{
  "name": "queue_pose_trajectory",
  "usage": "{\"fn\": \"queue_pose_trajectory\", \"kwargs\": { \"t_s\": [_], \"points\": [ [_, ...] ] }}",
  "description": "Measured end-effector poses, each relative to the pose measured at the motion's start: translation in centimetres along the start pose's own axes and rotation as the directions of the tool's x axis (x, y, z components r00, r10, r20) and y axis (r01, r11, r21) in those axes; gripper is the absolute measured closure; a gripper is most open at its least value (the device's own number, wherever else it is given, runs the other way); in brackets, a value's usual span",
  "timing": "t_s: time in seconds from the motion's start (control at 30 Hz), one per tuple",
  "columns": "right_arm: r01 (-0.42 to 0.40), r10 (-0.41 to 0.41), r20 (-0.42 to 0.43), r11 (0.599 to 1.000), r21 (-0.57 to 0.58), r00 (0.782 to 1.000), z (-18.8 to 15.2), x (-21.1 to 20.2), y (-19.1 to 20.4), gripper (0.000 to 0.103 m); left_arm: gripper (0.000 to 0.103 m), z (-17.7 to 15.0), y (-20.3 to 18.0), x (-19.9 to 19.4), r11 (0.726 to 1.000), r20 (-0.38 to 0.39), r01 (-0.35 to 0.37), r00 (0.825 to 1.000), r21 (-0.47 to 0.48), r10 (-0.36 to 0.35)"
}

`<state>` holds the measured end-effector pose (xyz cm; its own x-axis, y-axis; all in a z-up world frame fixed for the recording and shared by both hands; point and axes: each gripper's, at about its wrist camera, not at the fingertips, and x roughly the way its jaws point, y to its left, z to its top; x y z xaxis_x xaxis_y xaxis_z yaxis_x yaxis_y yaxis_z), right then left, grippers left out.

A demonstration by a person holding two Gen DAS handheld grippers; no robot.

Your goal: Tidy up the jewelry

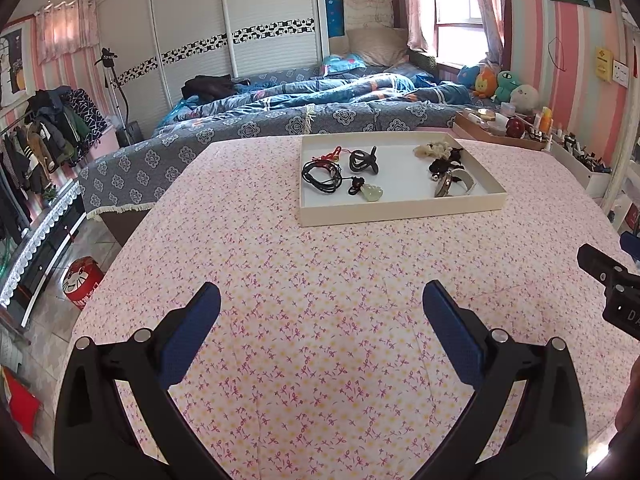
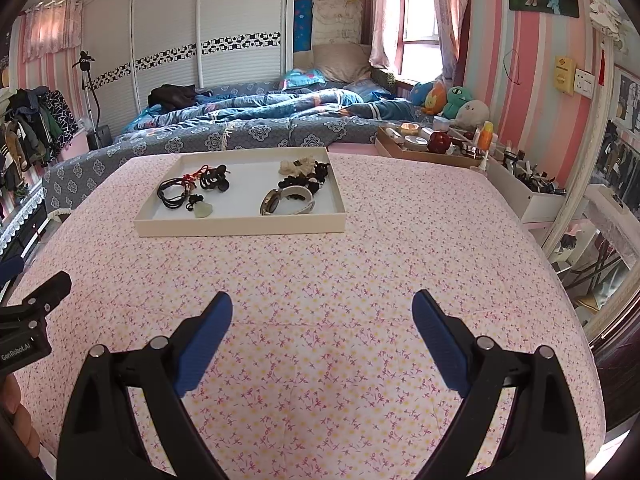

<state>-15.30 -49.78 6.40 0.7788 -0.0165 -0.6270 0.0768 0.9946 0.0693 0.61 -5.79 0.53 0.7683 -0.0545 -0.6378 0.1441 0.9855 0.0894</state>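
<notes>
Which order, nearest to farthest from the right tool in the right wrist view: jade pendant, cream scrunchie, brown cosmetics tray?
From the right tool:
1. jade pendant, front left of the white tray.
2. cream scrunchie, back right of that tray.
3. brown cosmetics tray, beyond the white tray, far right by the bed.

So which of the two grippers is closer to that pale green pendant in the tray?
Left, slightly. The left gripper hangs open almost straight before the green pendant; the right gripper, also open, sits off to its right, similarly short of the tray.
</notes>
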Motion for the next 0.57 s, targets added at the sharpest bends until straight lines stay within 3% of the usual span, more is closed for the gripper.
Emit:
{"fn": "queue_pose_trajectory", "kwargs": {
  "t_s": [0.57],
  "points": [
    [-0.002,0.002,-0.007,1.0,0.003,1.0,-0.24,0.43,-0.21,0.011,0.003,-0.2,-0.04,-0.13,1.0,-0.003,-0.023,1.0,-0.008,0.023]
  ]
}}
